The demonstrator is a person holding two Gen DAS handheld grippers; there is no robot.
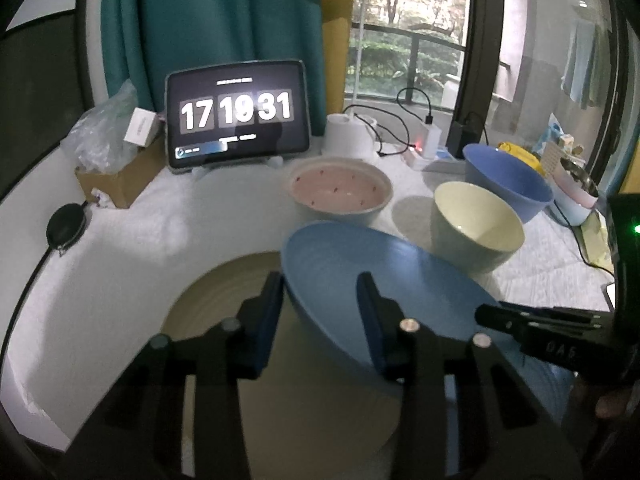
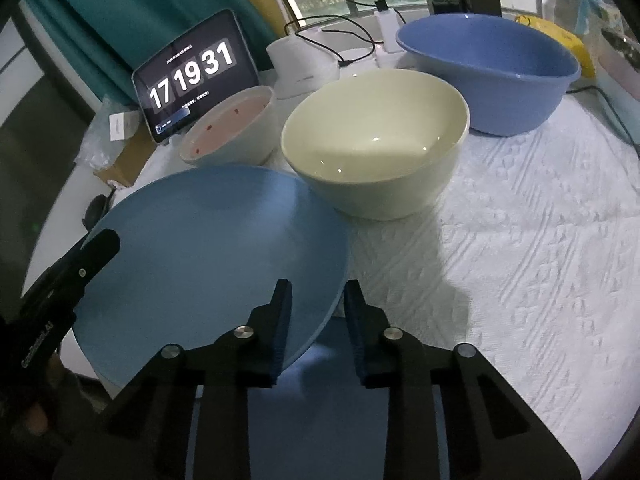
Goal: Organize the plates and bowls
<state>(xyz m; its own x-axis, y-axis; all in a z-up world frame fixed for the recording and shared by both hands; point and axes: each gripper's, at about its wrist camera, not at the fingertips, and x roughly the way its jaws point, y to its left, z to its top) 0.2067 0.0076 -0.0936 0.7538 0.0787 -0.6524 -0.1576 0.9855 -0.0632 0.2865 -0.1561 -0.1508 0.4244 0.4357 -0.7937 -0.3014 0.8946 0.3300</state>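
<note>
A light blue plate (image 1: 360, 284) (image 2: 212, 248) is held tilted above the table. My left gripper (image 1: 320, 300) has its fingers astride the plate's left rim. My right gripper (image 2: 316, 304) is shut on the plate's right rim; its tip also shows in the left wrist view (image 1: 496, 316). A beige plate (image 1: 224, 304) lies on the table under the blue one. A cream bowl (image 1: 476, 224) (image 2: 376, 140), a pink-lined bowl (image 1: 340, 190) (image 2: 232, 128) and a big blue basin (image 1: 508, 180) (image 2: 488, 76) stand behind.
A tablet (image 1: 238, 114) (image 2: 192, 76) showing a clock leans at the back. A cardboard box (image 1: 120, 176) with a plastic bag sits back left. A white lamp base (image 1: 346, 136), cables and chargers (image 1: 428, 140) lie near the window. A white textured cloth (image 2: 520, 240) covers the table.
</note>
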